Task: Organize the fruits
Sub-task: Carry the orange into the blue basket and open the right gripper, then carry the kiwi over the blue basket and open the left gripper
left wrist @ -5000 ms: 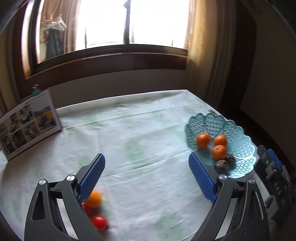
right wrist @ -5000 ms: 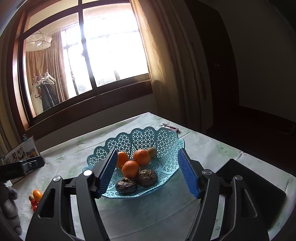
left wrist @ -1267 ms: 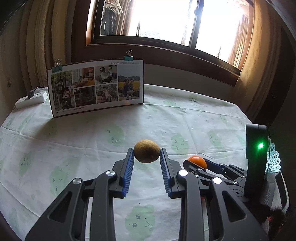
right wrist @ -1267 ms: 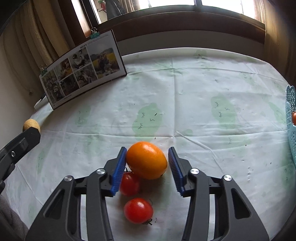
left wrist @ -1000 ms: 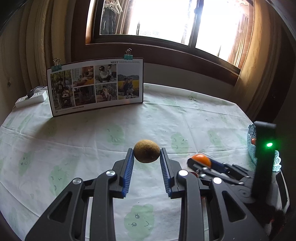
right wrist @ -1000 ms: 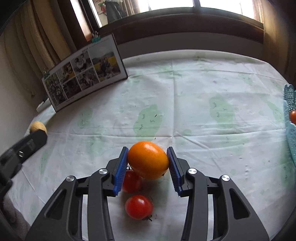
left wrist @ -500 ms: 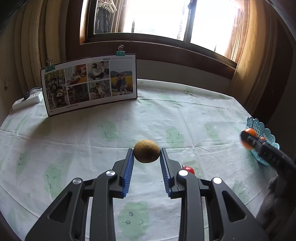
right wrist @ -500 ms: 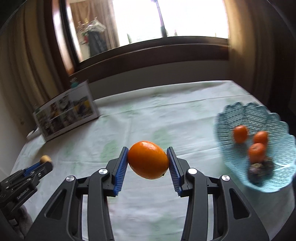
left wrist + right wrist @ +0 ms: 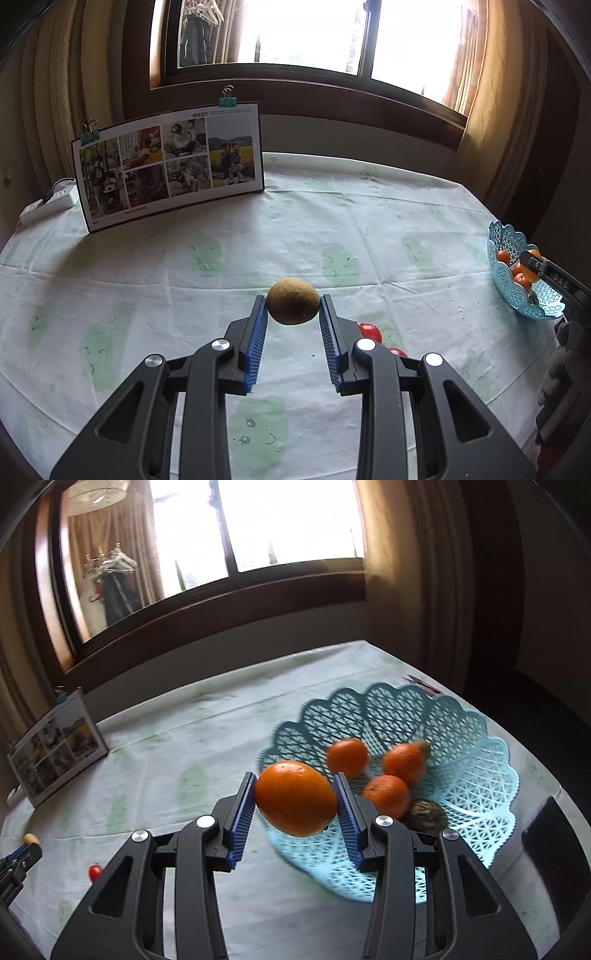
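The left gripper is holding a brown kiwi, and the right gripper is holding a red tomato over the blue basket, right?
Not quite. The right gripper is holding a big orange, not a tomato, at the near edge of the blue basket; the right wrist view shows it. The left gripper does hold the brown kiwi.

A home: curtained window (image 9: 306, 33), family photo board (image 9: 170, 162), tablecloth (image 9: 332, 229)

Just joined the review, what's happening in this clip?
Fruit sorting, two hand-held grippers. The right gripper is shut on a large orange, held at the near rim of the blue basket, which already has three small oranges. The left gripper holds a kiwi above the tablecloth. Two tomatoes remain on it.
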Demonstrator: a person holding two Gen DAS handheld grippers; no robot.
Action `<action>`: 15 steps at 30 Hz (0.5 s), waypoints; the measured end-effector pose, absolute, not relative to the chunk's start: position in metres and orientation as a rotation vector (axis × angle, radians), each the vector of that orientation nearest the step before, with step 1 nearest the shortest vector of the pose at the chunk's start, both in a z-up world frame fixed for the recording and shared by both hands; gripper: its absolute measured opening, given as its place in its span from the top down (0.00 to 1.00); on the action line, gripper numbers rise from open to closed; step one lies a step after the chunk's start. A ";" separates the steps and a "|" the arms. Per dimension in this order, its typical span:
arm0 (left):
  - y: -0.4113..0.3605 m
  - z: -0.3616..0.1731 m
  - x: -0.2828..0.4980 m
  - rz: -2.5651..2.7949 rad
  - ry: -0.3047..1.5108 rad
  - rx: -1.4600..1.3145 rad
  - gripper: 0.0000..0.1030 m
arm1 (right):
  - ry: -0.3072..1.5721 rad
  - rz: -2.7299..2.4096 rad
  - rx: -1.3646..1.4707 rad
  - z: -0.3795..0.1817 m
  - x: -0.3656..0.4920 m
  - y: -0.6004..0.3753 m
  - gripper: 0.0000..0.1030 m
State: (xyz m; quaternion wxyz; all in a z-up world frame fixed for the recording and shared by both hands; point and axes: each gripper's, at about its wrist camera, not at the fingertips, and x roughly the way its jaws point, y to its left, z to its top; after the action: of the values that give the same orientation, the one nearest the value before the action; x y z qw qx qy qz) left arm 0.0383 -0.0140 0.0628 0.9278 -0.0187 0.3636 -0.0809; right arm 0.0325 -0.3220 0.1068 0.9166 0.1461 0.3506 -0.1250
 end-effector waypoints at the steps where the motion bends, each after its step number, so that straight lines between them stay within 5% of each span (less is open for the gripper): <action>1: -0.015 0.062 0.038 -0.166 0.746 -0.037 0.71 | 0.727 -0.262 0.303 0.104 0.033 -0.325 0.57; 15: -0.019 0.057 0.040 -0.175 0.755 -0.022 0.71 | 0.699 -0.292 0.361 0.100 0.018 -0.337 0.47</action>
State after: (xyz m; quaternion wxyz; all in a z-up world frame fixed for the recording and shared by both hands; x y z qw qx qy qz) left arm 0.0402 -0.0192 0.0572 0.9258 -0.0105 0.3682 -0.0851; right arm 0.0181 -0.3375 0.0995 0.9132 0.1754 0.3394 -0.1419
